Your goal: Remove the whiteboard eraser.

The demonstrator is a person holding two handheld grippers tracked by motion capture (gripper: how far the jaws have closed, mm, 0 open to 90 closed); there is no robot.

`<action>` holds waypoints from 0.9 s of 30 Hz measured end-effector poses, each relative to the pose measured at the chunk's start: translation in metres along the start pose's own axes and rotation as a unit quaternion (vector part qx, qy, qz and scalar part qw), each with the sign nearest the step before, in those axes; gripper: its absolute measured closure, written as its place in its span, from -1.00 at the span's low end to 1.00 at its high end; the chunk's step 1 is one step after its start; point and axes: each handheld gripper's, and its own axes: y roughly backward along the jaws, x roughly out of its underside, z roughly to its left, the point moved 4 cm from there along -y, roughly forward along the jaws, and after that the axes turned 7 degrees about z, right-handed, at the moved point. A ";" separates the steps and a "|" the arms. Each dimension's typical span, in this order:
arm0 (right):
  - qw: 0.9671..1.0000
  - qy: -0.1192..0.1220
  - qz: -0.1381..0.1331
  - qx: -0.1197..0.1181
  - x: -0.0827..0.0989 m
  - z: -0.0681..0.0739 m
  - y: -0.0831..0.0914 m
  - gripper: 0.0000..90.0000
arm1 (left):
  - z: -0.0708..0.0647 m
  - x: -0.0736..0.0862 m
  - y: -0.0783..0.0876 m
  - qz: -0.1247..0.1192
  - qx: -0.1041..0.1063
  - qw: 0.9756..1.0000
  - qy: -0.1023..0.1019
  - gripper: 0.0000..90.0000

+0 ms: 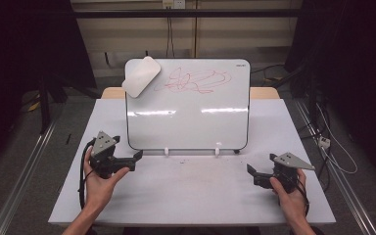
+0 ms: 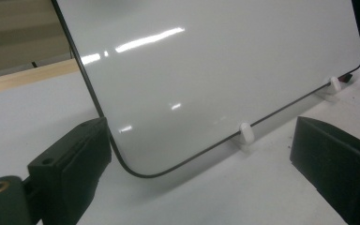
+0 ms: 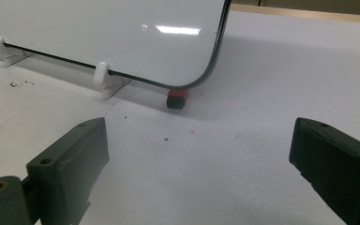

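Note:
A whiteboard (image 1: 188, 112) stands tilted back on the white table (image 1: 191, 196), propped on two small white feet (image 1: 166, 151). Red scribbles (image 1: 193, 81) cover its upper part, and a pale rounded eraser (image 1: 141, 76) sits on its top left corner. My left gripper (image 1: 136, 161) is open near the board's lower left corner (image 2: 136, 166), touching nothing. My right gripper (image 1: 259, 164) is open in front of the lower right corner (image 3: 192, 79), with bare table between its jaws. A small red and black object (image 3: 177, 99) lies under that corner.
A wooden strip (image 1: 264, 92) runs along the table's far edge behind the board. Dark specks (image 3: 18, 84) dot the tabletop near the feet. Cables (image 1: 333, 147) trail on the floor to the right, and metal rails (image 1: 24, 181) flank the table.

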 end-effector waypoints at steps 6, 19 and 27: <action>1.000 -0.001 0.000 0.002 0.001 -0.001 0.002 -0.88 | 0.006 -0.010 -0.006 -0.003 -0.018 1.000 0.006 -0.89; 1.000 0.003 0.002 0.000 0.000 0.002 0.001 -0.88 | 0.017 -0.039 -0.011 -0.016 -0.050 0.998 -0.021 -0.84; 1.000 0.002 0.003 -0.001 0.000 0.002 0.000 -0.89 | 0.024 -0.061 -0.010 -0.059 -0.050 0.997 -0.030 -0.82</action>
